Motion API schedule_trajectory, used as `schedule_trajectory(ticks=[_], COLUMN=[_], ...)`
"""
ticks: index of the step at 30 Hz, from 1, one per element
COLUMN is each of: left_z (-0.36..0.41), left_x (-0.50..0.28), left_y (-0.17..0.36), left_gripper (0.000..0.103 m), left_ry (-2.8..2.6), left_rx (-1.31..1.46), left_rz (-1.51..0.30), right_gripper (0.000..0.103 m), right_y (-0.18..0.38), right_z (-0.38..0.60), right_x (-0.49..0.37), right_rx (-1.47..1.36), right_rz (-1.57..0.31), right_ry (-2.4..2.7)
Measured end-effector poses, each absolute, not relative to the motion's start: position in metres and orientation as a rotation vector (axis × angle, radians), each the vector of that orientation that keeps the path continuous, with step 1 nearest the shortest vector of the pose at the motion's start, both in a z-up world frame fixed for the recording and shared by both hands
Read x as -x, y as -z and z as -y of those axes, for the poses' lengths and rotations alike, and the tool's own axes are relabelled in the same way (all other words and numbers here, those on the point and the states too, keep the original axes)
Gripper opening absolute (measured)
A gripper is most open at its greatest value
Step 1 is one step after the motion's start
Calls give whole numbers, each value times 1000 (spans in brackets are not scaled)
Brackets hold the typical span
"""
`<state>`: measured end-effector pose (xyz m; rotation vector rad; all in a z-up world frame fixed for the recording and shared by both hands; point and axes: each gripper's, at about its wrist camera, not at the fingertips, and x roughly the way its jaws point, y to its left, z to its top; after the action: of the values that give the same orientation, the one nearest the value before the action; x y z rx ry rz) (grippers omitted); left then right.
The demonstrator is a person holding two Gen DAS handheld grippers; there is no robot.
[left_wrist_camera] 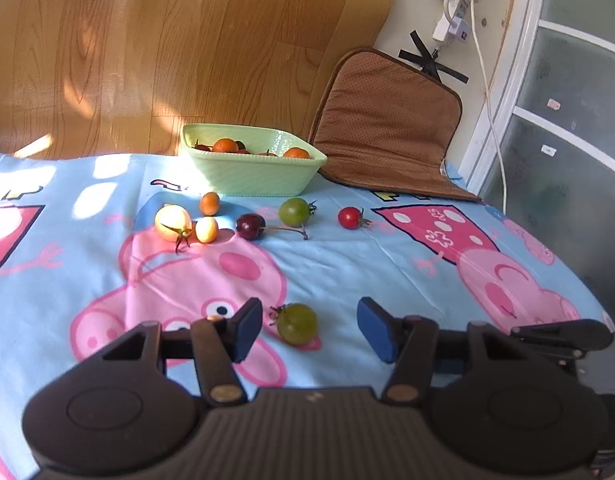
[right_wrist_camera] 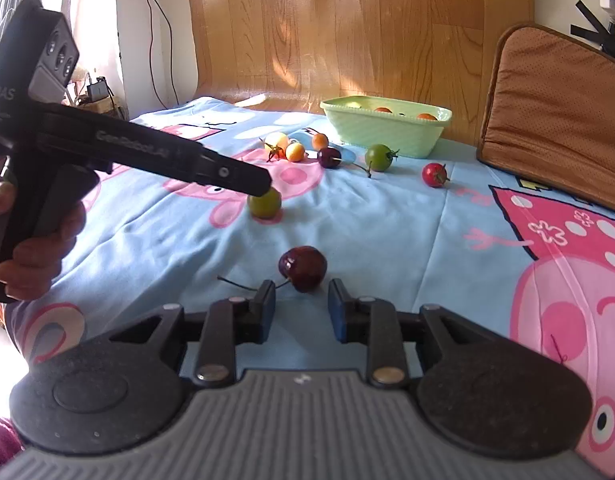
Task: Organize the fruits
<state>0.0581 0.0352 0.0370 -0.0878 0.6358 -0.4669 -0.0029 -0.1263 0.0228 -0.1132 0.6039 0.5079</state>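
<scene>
Fruit everywhere on the cartoon-pig cloth [left_wrist_camera: 347, 272] over my worktop, so let me count. Green tomatoes: two, one near [left_wrist_camera: 297, 323] lying between my left tongs' blue pads, one far [left_wrist_camera: 294, 212] up by the bowl. Red tomato: one [left_wrist_camera: 350, 217], out to the right of that far green one. Dark cherries: two, one [left_wrist_camera: 250, 227] in the far row with its long stem trailing right, one [right_wrist_camera: 303, 268] right in front of my right tongs. Pale yellow tomato: one [left_wrist_camera: 173, 222], with a small yellow fruit [left_wrist_camera: 207, 229] touching its right side. Small orange fruit: one [left_wrist_camera: 209, 203], just behind those two. Mint-green bowl [left_wrist_camera: 247, 178]: one, at the far edge of the cloth, with at least two orange fruits and some darker ones inside; the rest I cannot make out.

Left tongs [left_wrist_camera: 309, 330] are spread wide, low over the cloth, the near green tomato sitting closer to the left pad and untouched. From the right camera, that left tool reaches in level from the left side, my left hand [right_wrist_camera: 39, 248] wrapped around its grip, its tip right over the same tomato.

Right tongs [right_wrist_camera: 301, 310] are parted narrower, holding nothing, the cherry just beyond the tips and its stem running off behind the left pad. Brown cushion [left_wrist_camera: 387, 124] leans on the wall behind.
</scene>
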Motion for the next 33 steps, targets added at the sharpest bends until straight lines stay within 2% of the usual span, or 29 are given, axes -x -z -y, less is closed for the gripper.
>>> schedule_trajectory(ticks=[2,4,5,21,22,23,24,33], left_z=[-31,-30,-32,-58,-59,-59,-60,-64], left_x=[-66,-71,-72,-21,-20,-20,-20,-16], left_y=[-30,-24,-22,-19,-19,-19,-19,-18], left_gripper=[51,39,27,27,27,27,27,27], left_ry=[465,462,458,458,457,457,457,463], left_rx=[73,68,78,161,163,170,175,198], left_rz=[-655,-675,-686,-679,-679,-679,-678,-675], right_gripper=[32,38,45,46,41,32,29,29], right_y=[-23,-23,-23,-23,-23,-23,-24,-26], right_z=[127,126,125,121,122,122,122,129], right_x=[2,1,-1,-6,-6,-7,-7,3], right_rx=[108,107,107,91,89,88,87,26], right_rz=[-602,-600,-597,-595,-592,-592,-591,-585], right_ry=[-504,-499,-498,-507,-507,-507,-503,-475])
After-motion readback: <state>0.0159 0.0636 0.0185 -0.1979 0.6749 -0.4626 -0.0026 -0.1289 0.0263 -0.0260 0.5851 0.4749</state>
